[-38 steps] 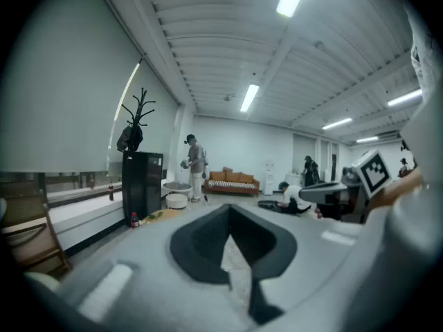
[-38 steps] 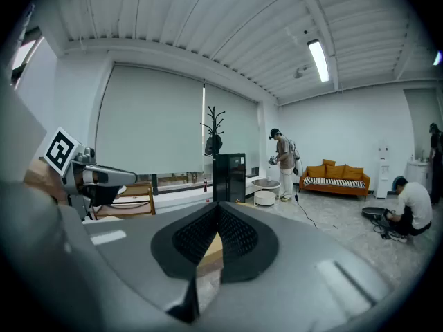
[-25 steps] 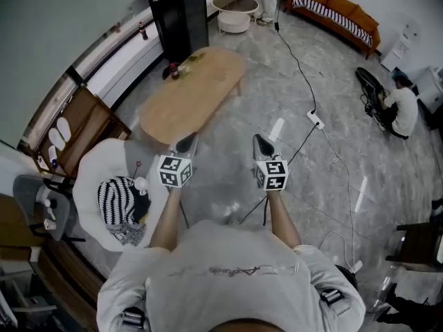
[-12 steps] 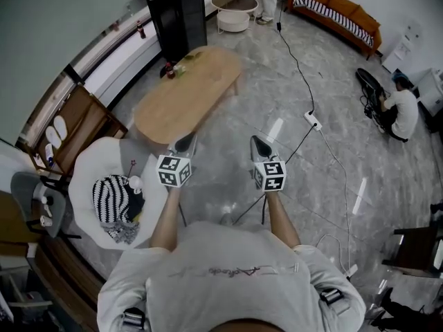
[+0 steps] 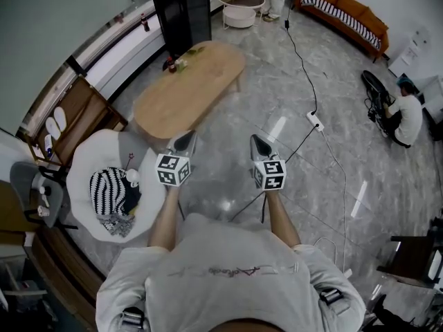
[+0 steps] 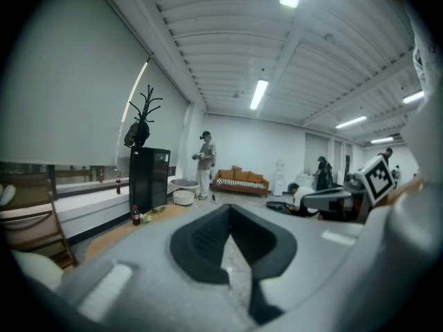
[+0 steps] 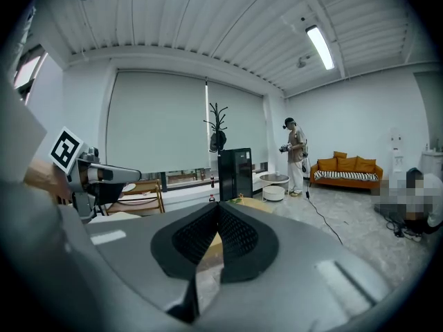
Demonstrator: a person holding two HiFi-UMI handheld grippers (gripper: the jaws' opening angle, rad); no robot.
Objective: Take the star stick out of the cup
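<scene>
My left gripper point(image 5: 184, 142) and right gripper point(image 5: 260, 146) are held side by side at waist height over the grey floor, both shut with nothing between the jaws. In the left gripper view the gripper point(image 6: 230, 210) has its jaw tips meeting; the right gripper point(image 7: 219, 207) shows the same in its own view. Left of my left gripper, a small white cup-like thing point(image 5: 131, 176) stands on a white round armchair point(image 5: 86, 164). A thin reddish stick point(image 5: 129, 159) rises from it; it is too small to make out more. Both grippers are apart from it.
An oval wooden table point(image 5: 190, 92) lies ahead, with a bottle point(image 5: 168, 64) and small items at its far end. Behind it stand a black cabinet point(image 5: 181, 5), a round side table point(image 5: 241, 4) and an orange sofa point(image 5: 346, 16). A cable with a power strip point(image 5: 315, 120) crosses the floor. A person point(image 5: 407, 115) sits at the right.
The view has shifted forward: the wooden table and the armchair lie a little nearer and lower in the picture. Both grippers keep the same stance and stay shut.
</scene>
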